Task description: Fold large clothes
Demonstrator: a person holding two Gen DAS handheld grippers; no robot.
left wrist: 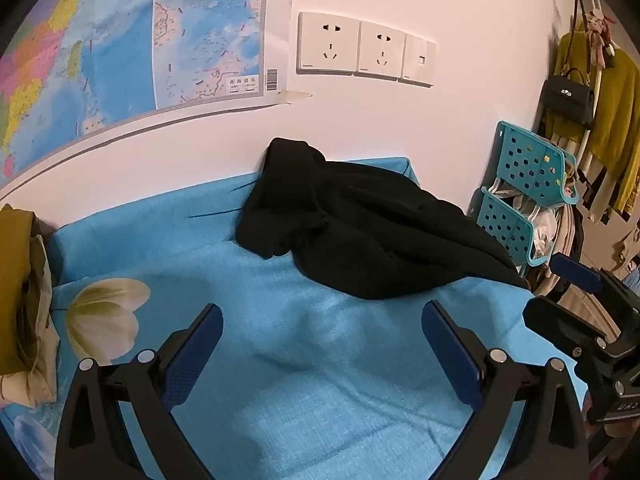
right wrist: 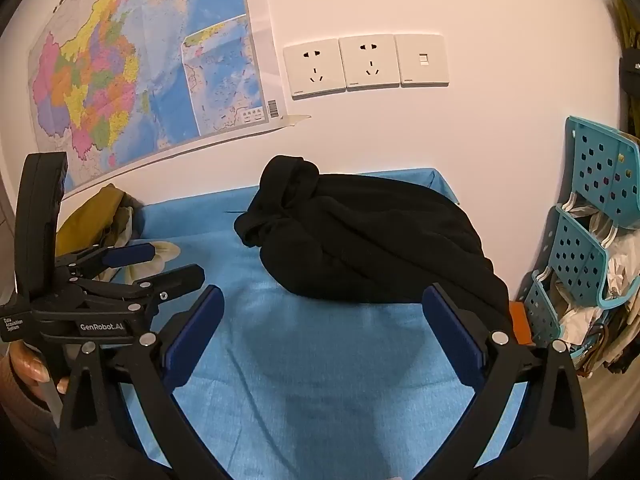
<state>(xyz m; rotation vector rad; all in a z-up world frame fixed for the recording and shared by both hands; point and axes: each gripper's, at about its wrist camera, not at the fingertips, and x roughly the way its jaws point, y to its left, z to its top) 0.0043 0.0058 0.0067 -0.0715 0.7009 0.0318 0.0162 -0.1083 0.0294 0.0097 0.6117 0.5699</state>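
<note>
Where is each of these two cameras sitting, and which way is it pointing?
Left wrist view: sits on the left gripper, angled down at the black garment on the blue sheet; the right gripper shows at its right edge.
Right wrist view: sits on the right gripper, facing the same garment; the left gripper and a hand show at left.
Shared: garment, sheet, map, sockets.

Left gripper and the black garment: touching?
Apart. The left wrist view shows the left gripper open, bare blue sheet between its fingertips and the black garment.
</note>
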